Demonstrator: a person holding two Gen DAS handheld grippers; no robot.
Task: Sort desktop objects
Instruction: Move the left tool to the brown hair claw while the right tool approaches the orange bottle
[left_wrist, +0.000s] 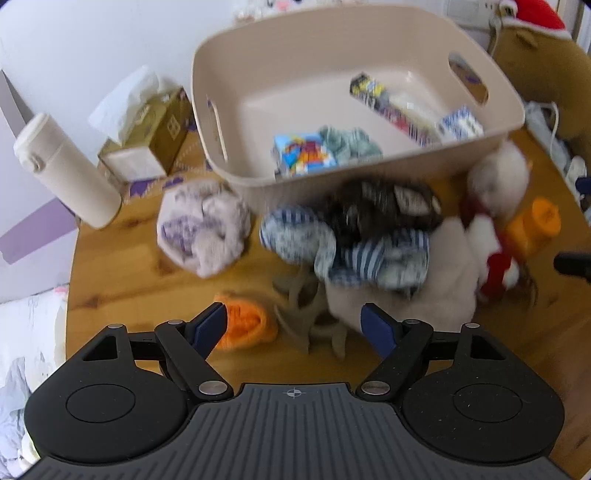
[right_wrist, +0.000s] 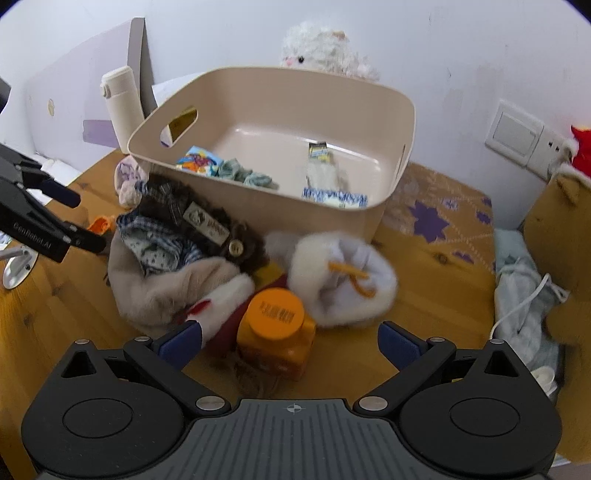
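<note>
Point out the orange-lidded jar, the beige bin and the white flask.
orange-lidded jar (right_wrist: 275, 314): right wrist view, on its lid.
beige bin (right_wrist: 332, 218): right wrist view, on its near outer wall.
white flask (left_wrist: 66, 171): left wrist view, mid body.

A home bedroom — plush toy (right_wrist: 325, 50), tissue box (left_wrist: 155, 136), wall switch (right_wrist: 515, 134), wooden table (left_wrist: 122, 266).

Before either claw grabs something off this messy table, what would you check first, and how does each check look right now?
1. Left gripper jaws wide, nothing between them: ok.
2. Right gripper jaws wide around the orange bottle, not yet pressing it: ok.
3. Beige bin has free floor space: ok.
4. Orange bottle standing upright, cap on: ok.
5. Orange bottle clear of neighbours: not ok, red and white plush lies against it.
6. Pictures sharp enough to judge contact: not ok, soft pile is blurred.
</note>
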